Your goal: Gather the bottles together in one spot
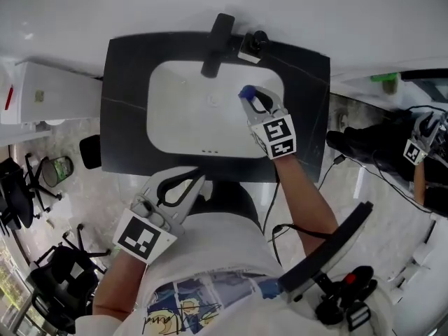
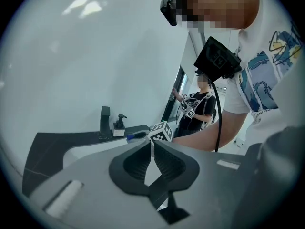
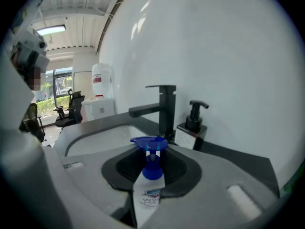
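Vanity counter (image 1: pixel 126 117): dark top against a white wall, with a white basin (image 1: pixel 175 117) set in it and a black faucet (image 1: pixel 217 37) at the back edge.
Soap dispenser (image 3: pixel 193 125): black pump bottle; stood upright on the counter just beside the faucet, on its right.
Spray bottle (image 3: pixel 148 192): white body, blue spray head; was held off the surface over the right part of the basin, with its head pointed towards the faucet.
Right gripper (image 3: pixel 151 151): jaws were closed on the Spray bottle, which stuck out forward between them.
Left gripper (image 2: pixel 152 144): jaws were together with nothing between them; it hung near the person's waist, clear of the counter.
Step in hand: judged as carrying the Spray bottle over to the Soap dispenser.
Next move: probably called for standing it upright on the counter next to the dispenser, clear of the faucet, then letting go.
Hard to make out: the label print was unreadable and the bottle's lower end was hidden behind the jaws. Whether more bottles lay elsewhere could not be told.
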Demonstrator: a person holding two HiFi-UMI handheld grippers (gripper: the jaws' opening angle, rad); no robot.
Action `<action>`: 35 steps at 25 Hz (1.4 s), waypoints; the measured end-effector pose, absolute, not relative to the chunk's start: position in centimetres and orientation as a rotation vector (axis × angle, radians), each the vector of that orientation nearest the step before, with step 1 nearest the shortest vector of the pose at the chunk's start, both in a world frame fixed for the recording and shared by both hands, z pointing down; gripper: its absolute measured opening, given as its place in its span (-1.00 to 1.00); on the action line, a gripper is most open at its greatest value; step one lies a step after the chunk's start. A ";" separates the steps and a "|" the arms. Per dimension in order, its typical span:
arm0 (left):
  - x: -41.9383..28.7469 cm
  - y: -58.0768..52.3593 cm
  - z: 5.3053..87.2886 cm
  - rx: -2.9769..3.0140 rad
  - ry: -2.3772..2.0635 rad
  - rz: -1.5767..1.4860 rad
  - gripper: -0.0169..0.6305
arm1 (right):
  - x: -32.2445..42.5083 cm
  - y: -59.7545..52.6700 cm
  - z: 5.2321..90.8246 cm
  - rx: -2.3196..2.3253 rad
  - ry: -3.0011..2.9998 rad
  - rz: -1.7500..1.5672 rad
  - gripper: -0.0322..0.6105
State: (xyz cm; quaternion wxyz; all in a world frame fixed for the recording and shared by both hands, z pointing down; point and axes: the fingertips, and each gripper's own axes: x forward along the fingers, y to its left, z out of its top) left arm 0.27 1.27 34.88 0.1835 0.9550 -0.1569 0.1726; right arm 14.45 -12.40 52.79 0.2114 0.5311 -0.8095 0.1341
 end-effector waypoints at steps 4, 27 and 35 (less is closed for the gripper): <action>1.3 1.0 34.3 2.729 -0.386 0.473 -0.87 | 18.3 -13.0 48.0 1.637 -2.241 0.320 -0.63; 6.3 -2.6 34.1 2.727 -0.401 0.522 -0.87 | 30.2 -22.8 45.0 1.859 -2.270 0.223 -0.64; 7.8 -2.9 34.4 2.721 -0.409 0.526 -0.87 | 29.7 -22.6 45.1 1.815 -2.314 0.137 -0.62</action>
